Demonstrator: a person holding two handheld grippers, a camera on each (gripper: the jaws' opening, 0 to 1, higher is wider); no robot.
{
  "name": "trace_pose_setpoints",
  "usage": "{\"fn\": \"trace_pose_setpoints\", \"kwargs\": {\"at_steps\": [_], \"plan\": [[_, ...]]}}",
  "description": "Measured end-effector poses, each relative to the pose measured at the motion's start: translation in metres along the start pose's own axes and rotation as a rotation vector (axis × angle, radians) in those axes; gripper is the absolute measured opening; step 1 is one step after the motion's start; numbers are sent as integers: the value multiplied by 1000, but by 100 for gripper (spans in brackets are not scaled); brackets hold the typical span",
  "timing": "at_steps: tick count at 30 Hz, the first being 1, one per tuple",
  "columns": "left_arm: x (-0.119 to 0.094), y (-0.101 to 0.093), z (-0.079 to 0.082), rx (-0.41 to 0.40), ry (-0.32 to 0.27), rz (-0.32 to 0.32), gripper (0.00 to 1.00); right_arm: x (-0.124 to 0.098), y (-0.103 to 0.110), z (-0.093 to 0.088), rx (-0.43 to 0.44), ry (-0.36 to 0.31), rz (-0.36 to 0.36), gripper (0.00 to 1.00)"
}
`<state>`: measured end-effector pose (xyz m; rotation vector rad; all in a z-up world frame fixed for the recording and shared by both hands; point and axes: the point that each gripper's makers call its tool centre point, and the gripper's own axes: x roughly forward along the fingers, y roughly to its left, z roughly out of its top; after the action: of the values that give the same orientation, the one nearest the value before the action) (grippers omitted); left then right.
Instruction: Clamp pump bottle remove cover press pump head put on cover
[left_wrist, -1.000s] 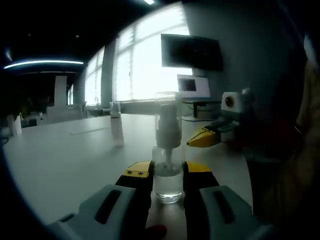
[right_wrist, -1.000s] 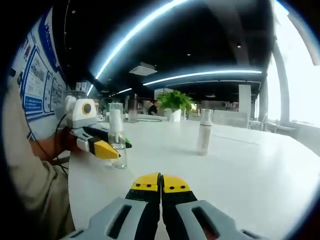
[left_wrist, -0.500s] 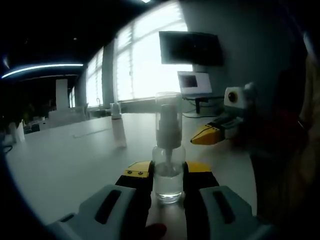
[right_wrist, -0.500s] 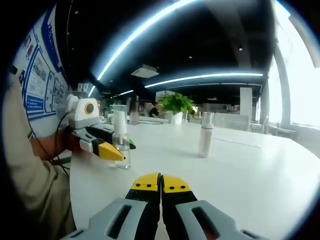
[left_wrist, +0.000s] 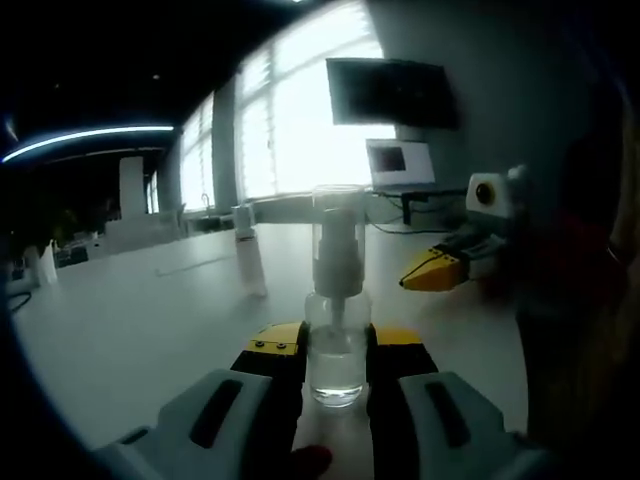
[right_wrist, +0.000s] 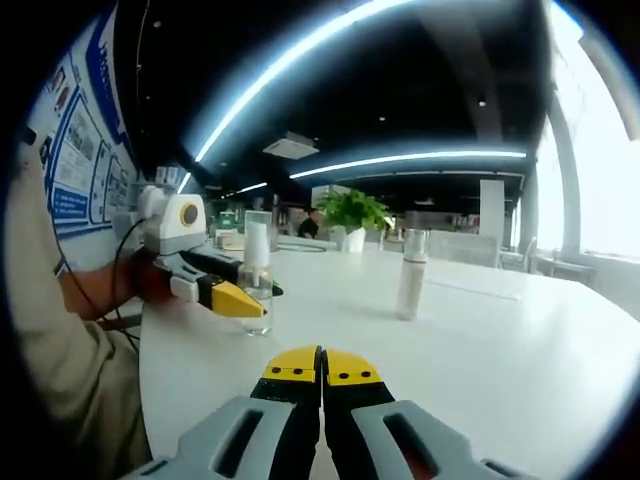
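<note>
A small clear pump bottle (left_wrist: 336, 340) with a white pump head under a clear cover (left_wrist: 336, 215) stands upright on the white table (left_wrist: 130, 320). My left gripper (left_wrist: 335, 345) is shut on the bottle's lower body, yellow-tipped jaws on both sides. In the right gripper view the same bottle (right_wrist: 258, 290) stands at the left, held by the left gripper (right_wrist: 225, 292). My right gripper (right_wrist: 321, 368) is shut with nothing in it, low over the table, a short way from the bottle. It appears at the right in the left gripper view (left_wrist: 432, 274).
A second, slim white bottle (right_wrist: 408, 275) stands farther out on the table, also seen as (left_wrist: 249, 255). A potted plant (right_wrist: 352, 215) sits at the far end. A person's sleeve (right_wrist: 50, 350) is at the left. A monitor (left_wrist: 390, 95) and laptop (left_wrist: 400, 165) stand by the windows.
Both views have shifted slightly. The right gripper has drawn nearer to the held bottle. The left gripper keeps its grip on the bottle.
</note>
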<state>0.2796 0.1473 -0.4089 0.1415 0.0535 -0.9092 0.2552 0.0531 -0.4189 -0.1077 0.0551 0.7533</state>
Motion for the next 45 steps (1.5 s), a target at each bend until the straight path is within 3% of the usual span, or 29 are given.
{"fn": "trace_pose_setpoints", "kwargs": {"at_steps": [20,31,40,45], "plan": [[31,70,24,-64,-29,150,15,1,3,1,-2,0,4,0],[45,104,48,-63,-62,228,14,2,2,3,-1,-1,0,0],[58,121,49,-78,-67,260,14,2,0,2,-1,-1,-2,0],[70,138,42,-47,-49,297,14,2,-1,2,2,-2,-2,0]]}}
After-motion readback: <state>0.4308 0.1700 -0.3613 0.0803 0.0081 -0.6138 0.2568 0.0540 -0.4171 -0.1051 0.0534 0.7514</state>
